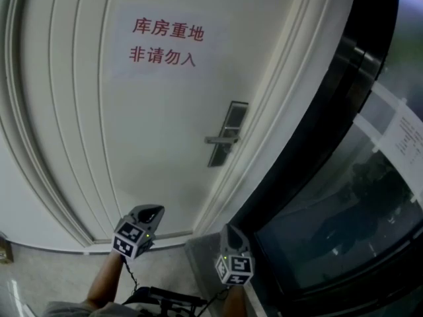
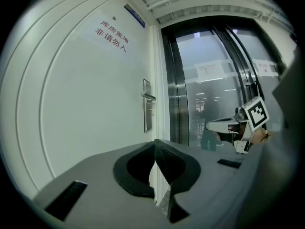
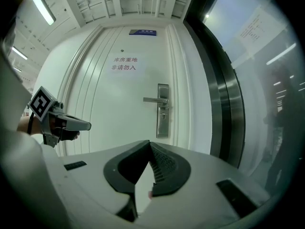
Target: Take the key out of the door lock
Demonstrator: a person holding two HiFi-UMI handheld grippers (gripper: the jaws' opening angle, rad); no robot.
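Left gripper (image 2: 155,146): held low, well short of the door (image 1: 152,124); fingers (image 2: 172,166) pressed together, nothing between them.
Right gripper (image 3: 149,145): also low and aimed at the door; fingers closed tip to tip, empty.
Lock plate (image 3: 163,111): tall metal strip at the door's right edge, lever handle (image 3: 153,99) pointing left.
Key (image 3: 163,116): only a small spot in the plate just below the lever; too small to make out its shape.
Handling: probably light, rigid, smooth metal; its thin flat head could slip or twist.
Where to grip: across the head's flat faces, close to the plate, then pull straight out.
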